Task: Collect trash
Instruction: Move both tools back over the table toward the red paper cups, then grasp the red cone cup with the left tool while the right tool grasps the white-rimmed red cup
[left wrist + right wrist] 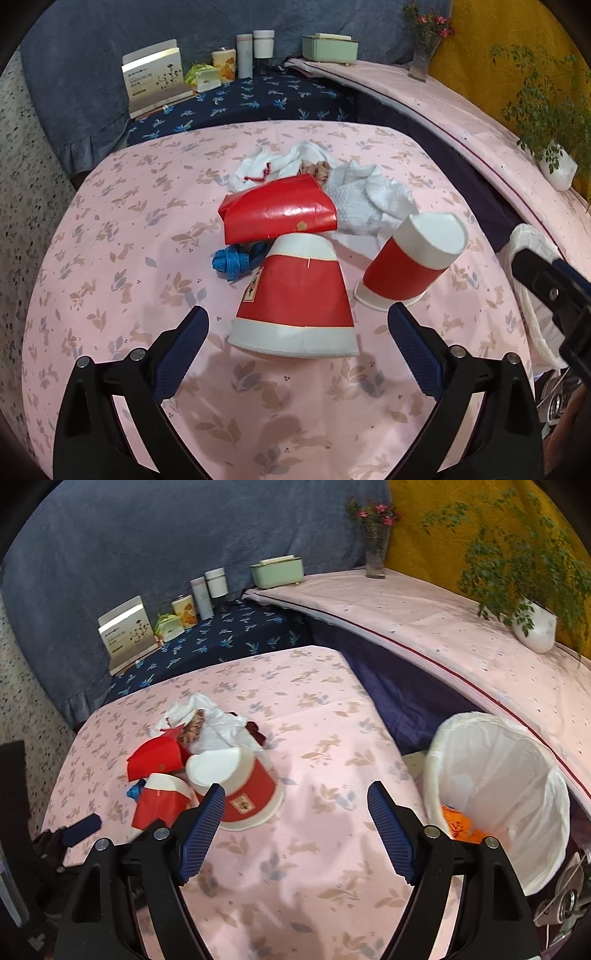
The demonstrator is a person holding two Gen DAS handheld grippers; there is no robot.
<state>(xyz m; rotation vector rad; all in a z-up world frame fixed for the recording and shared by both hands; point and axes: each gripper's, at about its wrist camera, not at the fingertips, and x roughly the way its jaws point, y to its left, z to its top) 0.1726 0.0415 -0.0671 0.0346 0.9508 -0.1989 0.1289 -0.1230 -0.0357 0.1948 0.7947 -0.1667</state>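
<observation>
A trash pile lies on the pink table [110,258]: a flattened red-and-white paper cup [295,306], an upside-down red-and-white paper cup [410,258], a red paper box [277,212], a blue ribbon [232,260] and white tissues [354,195]. My left gripper [297,328] is open, its fingers on either side of the flattened cup's wide end. My right gripper [295,821] is open and empty above the table, just right of the upside-down cup [240,786]. A bin with a white liner [498,797] stands to the right, holding an orange wrapper [461,825].
A dark blue table [258,99] behind carries a box, tins and bottles. A pink-covered ledge [443,627] at the right holds a green box, a flower vase [376,550] and a potted plant [532,624]. The right gripper shows in the left wrist view [554,299].
</observation>
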